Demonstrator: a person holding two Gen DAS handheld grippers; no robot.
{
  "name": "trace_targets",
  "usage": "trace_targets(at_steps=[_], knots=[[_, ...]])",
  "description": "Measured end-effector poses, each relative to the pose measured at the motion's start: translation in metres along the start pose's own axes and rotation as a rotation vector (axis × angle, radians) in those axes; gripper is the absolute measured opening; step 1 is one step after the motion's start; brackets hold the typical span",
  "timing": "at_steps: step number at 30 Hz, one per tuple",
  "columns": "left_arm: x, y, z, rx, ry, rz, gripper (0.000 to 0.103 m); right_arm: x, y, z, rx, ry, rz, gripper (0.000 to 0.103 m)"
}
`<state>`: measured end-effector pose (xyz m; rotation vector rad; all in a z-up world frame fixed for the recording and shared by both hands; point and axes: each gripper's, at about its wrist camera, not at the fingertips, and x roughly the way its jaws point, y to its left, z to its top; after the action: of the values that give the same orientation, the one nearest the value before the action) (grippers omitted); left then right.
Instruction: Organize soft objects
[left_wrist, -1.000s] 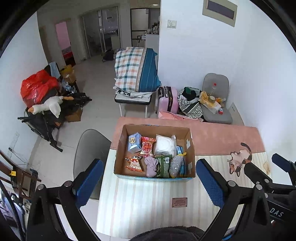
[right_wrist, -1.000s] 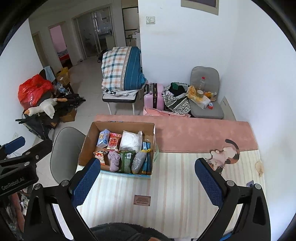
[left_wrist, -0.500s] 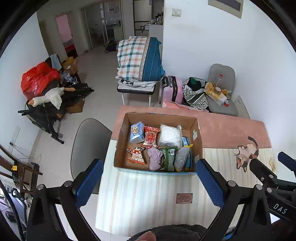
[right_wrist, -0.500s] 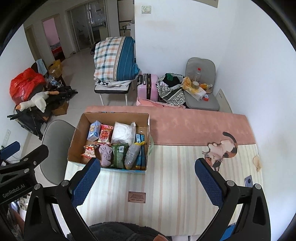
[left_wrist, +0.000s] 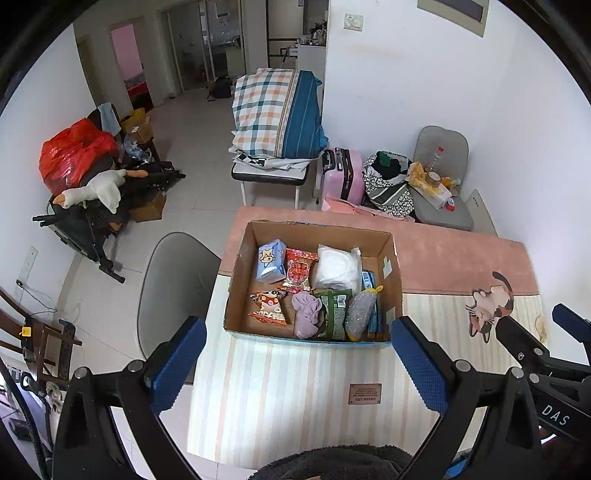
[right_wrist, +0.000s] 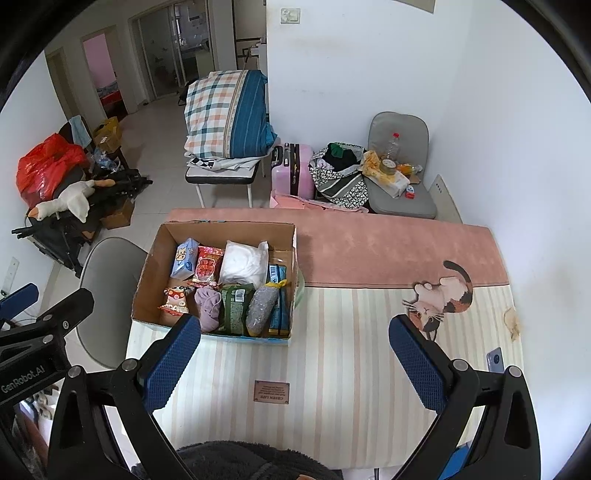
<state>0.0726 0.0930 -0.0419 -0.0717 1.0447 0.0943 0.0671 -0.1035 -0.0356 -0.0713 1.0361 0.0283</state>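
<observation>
Both claws have drifted forward toward the open brown cardboard box (left_wrist: 314, 280) over the last second, so it now sits larger and lower in each wrist view. The left claw (left_wrist: 295, 365) hangs above the striped cloth-covered surface (left_wrist: 280, 398) just short of the box's near wall, jaws spread wide and empty. The right claw (right_wrist: 295, 365) is equally wide and empty, off the box's right side, over bare stripes near a small brown label patch (right_wrist: 271, 392).

Inside the box, along its near wall, lie a crumpled lilac cloth bundle (left_wrist: 306, 318), a green printed packet (left_wrist: 335, 314) and a grey speckled pouch (left_wrist: 360, 312) side by side. Toward the far wall sit a white puffy plastic bag (left_wrist: 338, 267), a red snack packet (left_wrist: 299, 271) and a pale blue tissue pack (left_wrist: 270, 260); an orange cartoon-printed packet (left_wrist: 269, 306) lies by the left wall.

These all look light and yielding. The lilac bundle should squash easily, so pinching its bunched middle seems safest. The packets are probably slick film; gripping a crimped end or across the narrow width would likely hold better than the flat face. The white bag may slump, so take its gathered top.
</observation>
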Motion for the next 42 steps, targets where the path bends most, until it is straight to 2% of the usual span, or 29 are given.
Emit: trace_targets(at_steps=[42], knots=[[-0.0044, -0.0014, 0.0028, 0.01, -0.008, 0.005, 0.102, -0.0092, -0.0022, 0.0046, 0.006, -0.016, -0.01, 0.103]])
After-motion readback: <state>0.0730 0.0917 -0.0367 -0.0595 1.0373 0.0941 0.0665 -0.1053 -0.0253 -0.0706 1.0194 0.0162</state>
